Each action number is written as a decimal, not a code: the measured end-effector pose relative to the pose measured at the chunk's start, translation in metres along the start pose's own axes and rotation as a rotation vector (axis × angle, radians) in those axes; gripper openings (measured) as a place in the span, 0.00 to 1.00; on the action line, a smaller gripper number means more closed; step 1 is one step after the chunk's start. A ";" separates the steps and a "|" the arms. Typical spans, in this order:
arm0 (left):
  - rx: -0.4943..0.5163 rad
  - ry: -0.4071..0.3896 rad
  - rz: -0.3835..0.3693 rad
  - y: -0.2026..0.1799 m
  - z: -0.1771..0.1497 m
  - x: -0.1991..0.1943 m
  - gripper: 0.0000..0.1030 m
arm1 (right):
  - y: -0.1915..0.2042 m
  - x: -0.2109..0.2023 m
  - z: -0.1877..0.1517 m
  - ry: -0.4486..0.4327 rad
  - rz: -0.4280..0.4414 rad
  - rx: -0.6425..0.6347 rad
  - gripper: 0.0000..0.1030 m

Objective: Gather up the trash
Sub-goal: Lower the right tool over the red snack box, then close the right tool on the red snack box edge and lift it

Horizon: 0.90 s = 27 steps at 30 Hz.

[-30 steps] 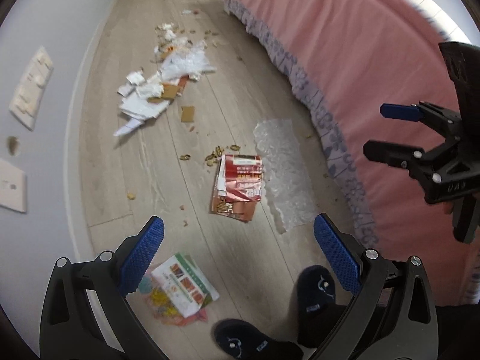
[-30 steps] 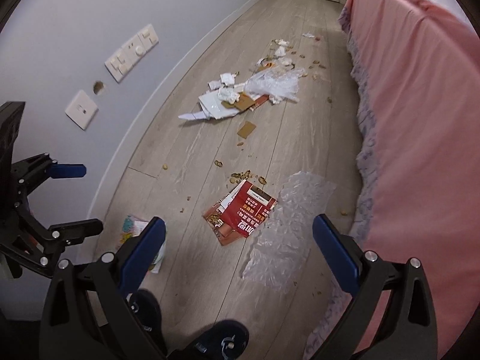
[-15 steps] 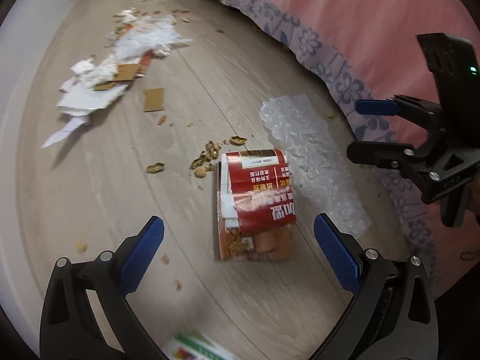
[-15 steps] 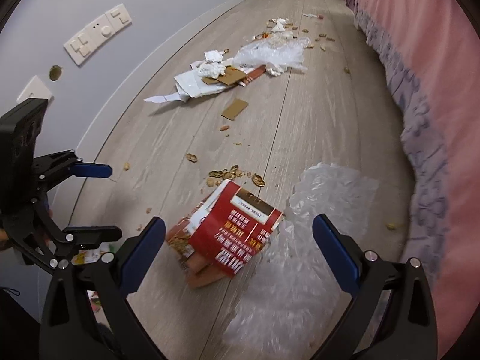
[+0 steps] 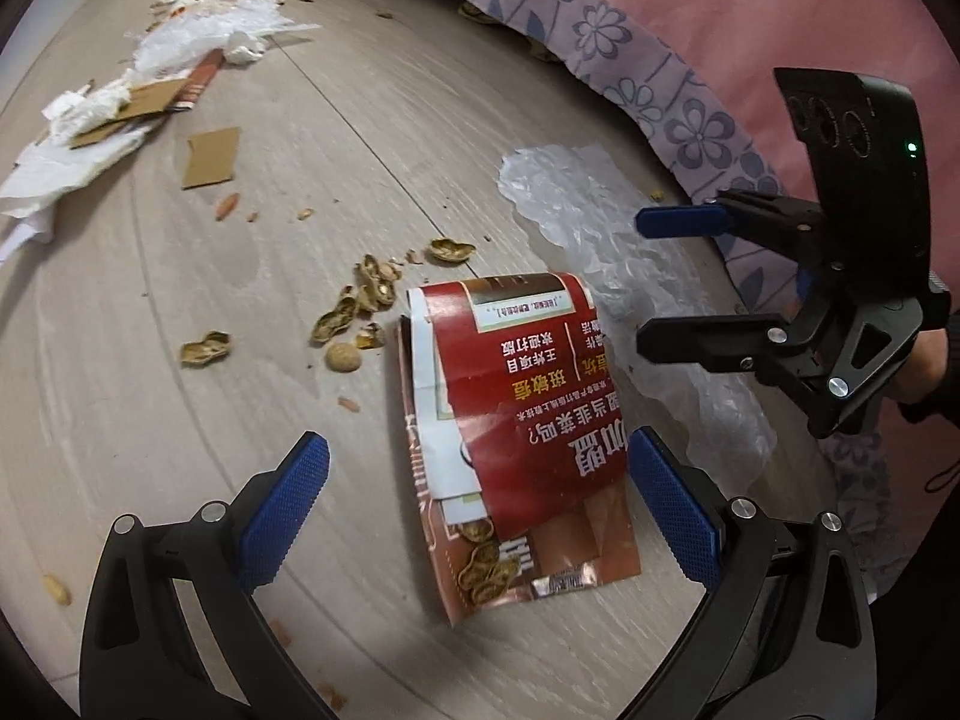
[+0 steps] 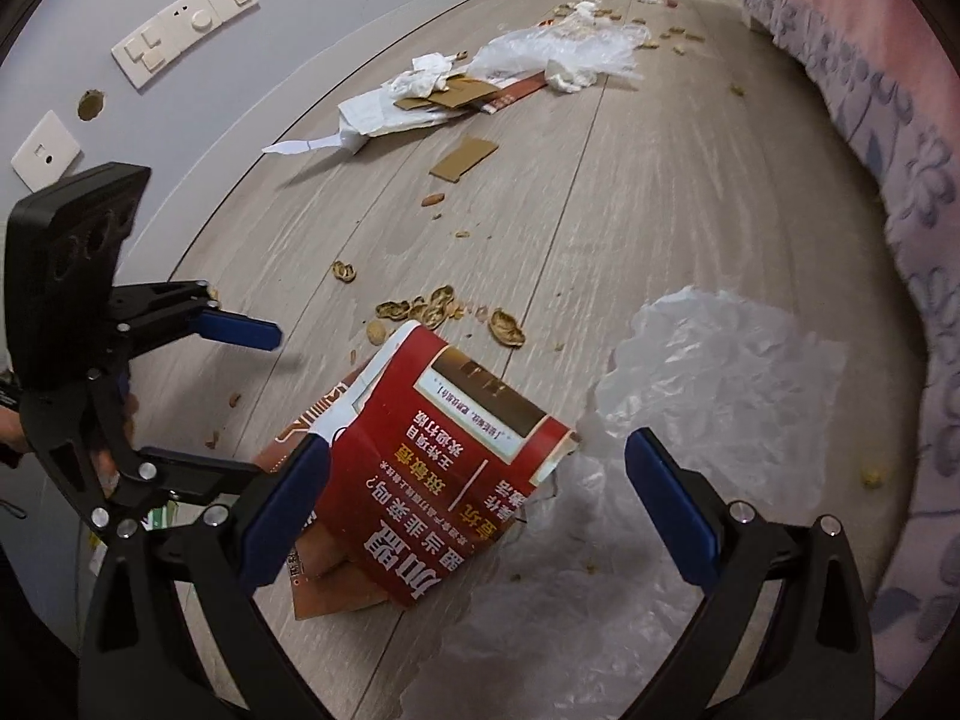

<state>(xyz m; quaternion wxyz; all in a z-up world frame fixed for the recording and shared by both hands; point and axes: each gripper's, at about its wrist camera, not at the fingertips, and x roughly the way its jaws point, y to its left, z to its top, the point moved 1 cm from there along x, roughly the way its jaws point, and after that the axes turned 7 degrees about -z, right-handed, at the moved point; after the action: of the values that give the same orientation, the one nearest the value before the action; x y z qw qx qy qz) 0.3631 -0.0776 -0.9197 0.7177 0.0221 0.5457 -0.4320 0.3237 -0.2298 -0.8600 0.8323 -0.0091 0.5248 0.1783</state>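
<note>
Red-and-white flyer (image 5: 528,384), yellow text; pink bedspread (image 5: 750,30), purple floral border; grey wood-grain floor (image 5: 150,390).

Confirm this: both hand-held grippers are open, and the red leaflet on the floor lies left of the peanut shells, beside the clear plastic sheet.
One thing is wrong. In the left wrist view the red leaflet lies right of the peanut shells, not left. The rest holds: the left hand-held gripper and right hand-held gripper are open, the clear plastic sheet beside the leaflet.

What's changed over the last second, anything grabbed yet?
Both grippers have come down toward the floor and closed in on the red leaflet. The left gripper and right gripper are open as before; nothing is gripped. The leaflet, plastic sheet and peanut shells lie where they were.
</note>
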 end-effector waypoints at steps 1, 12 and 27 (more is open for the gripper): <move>0.006 0.000 -0.008 0.001 0.001 0.002 0.94 | -0.001 0.002 0.000 -0.003 0.008 0.003 0.93; -0.019 0.001 -0.087 0.020 0.004 0.019 0.76 | -0.009 0.023 -0.009 0.033 0.077 0.007 0.72; -0.048 0.009 -0.124 0.027 -0.001 0.032 0.47 | -0.026 0.029 -0.016 0.055 0.122 0.111 0.63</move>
<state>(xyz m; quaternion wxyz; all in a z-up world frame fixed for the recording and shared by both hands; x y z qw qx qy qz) 0.3803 -0.0791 -0.9574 0.6876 -0.0272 0.5594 -0.4622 0.3290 -0.2488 -0.8970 0.8043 0.0643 0.5563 0.1989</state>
